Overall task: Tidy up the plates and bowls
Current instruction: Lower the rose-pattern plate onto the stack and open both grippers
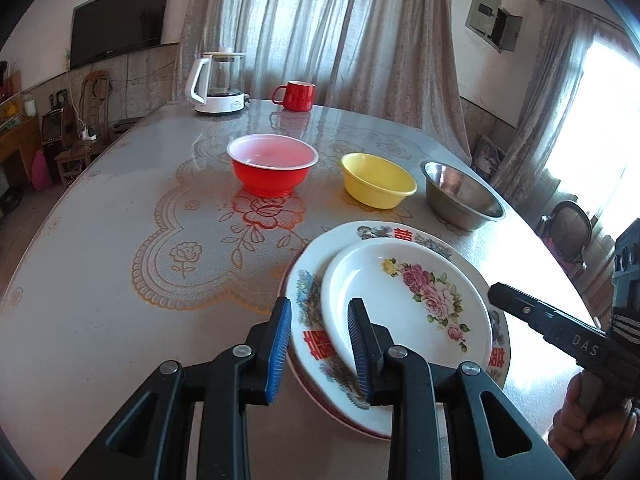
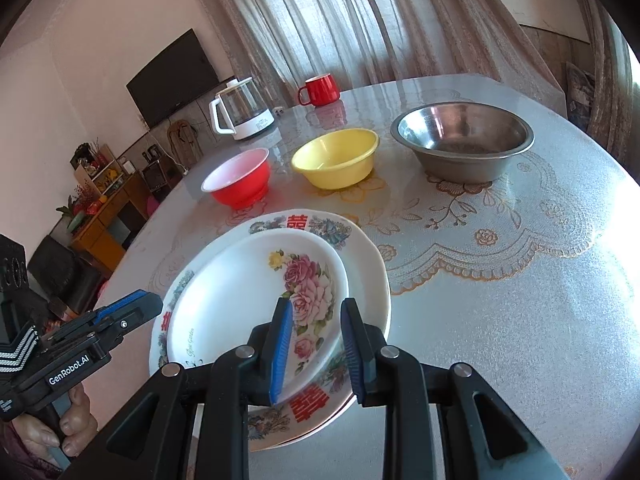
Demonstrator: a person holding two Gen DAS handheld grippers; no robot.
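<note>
In the left wrist view, the left hand-held gripper (image 1: 320, 336) is released, its jaws parted over the near-left rim of the rose plate (image 1: 404, 300), which is stacked on the larger bordered plate (image 1: 308, 292) at lower centre; it is best withdrawn straight, so the stack is not nudged. Three bowls are counted across the middle: red bowl (image 1: 272, 168), yellow bowl (image 1: 378, 180), steel bowl (image 1: 460, 196).

In the right wrist view, the right hand-held gripper (image 2: 316, 340) is likewise released, straddling the stack's near-right rim without pinching. Two plates are counted on the tabletop (image 2: 500, 320).
</note>
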